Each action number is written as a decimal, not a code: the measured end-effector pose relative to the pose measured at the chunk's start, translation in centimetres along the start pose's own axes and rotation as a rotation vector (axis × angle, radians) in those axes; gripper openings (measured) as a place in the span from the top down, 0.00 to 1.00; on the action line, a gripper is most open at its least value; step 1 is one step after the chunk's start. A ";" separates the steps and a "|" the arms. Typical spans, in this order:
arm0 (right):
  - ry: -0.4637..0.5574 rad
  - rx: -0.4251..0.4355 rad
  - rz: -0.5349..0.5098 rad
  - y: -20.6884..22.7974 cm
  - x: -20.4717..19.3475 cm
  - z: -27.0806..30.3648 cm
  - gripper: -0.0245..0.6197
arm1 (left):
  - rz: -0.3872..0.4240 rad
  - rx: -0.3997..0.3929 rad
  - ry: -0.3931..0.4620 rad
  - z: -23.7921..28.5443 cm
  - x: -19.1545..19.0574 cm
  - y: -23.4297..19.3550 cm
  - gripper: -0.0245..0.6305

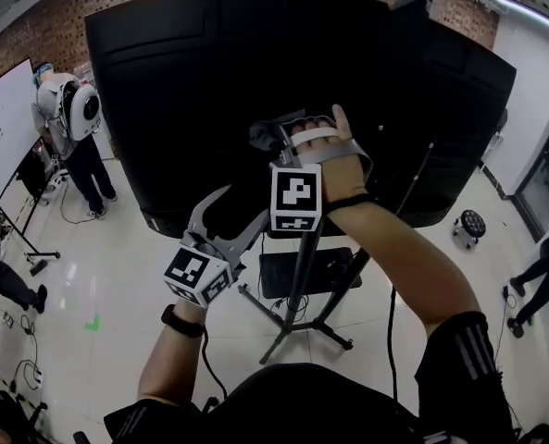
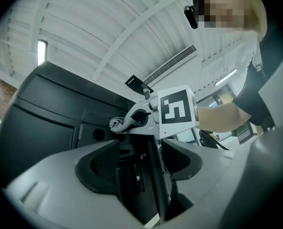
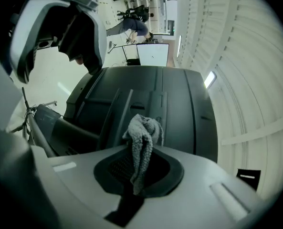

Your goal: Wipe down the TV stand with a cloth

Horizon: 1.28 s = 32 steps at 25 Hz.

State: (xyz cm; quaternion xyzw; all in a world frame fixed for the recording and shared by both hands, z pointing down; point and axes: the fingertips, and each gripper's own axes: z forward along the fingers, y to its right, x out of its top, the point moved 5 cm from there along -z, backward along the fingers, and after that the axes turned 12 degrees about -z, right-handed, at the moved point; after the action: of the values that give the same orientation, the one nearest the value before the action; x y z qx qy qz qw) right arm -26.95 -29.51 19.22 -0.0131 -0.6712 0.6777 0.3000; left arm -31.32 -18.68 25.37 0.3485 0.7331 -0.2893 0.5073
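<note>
The right gripper (image 3: 139,178) pinches a grey cloth (image 3: 142,137) that flops limp above its jaws. It looks light and soft, best held bunched. Just beyond is the TV's back (image 3: 170,99). The left gripper (image 2: 142,168) is spread, with the TV stand pole (image 2: 151,180) between its jaws.

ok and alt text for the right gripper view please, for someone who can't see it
The right gripper is shut on a crumpled grey cloth that sticks up from between its jaws. Behind the cloth is the black back of a large TV, with a white ribbed ceiling to the right.
</note>
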 end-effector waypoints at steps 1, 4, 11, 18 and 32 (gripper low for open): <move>-0.011 0.007 -0.008 -0.2 -0.3 -0.1 0.93 | -0.002 -0.009 0.001 0.3 -0.1 0.2 0.50; -0.033 0.026 -0.022 -0.3 -0.8 -0.3 0.93 | -0.007 -0.028 0.004 0.7 -0.3 0.4 0.50; 0.075 -0.032 0.085 1.0 0.2 -2.6 0.93 | -0.011 -0.021 0.003 0.2 -0.5 -0.1 0.50; 0.262 -0.010 0.140 0.1 6.5 -1.9 0.93 | -0.014 0.059 -0.007 -2.6 -0.4 -2.1 0.50; 0.238 0.079 0.065 -2.6 8.8 1.7 0.93 | -0.016 0.119 -0.066 -5.3 -2.3 -3.9 0.53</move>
State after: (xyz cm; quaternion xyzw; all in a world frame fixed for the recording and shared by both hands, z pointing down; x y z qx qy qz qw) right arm -33.83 -27.57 25.19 -0.1032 -0.6029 0.7067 0.3556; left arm -36.76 -17.38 29.49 0.3626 0.7000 -0.3478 0.5074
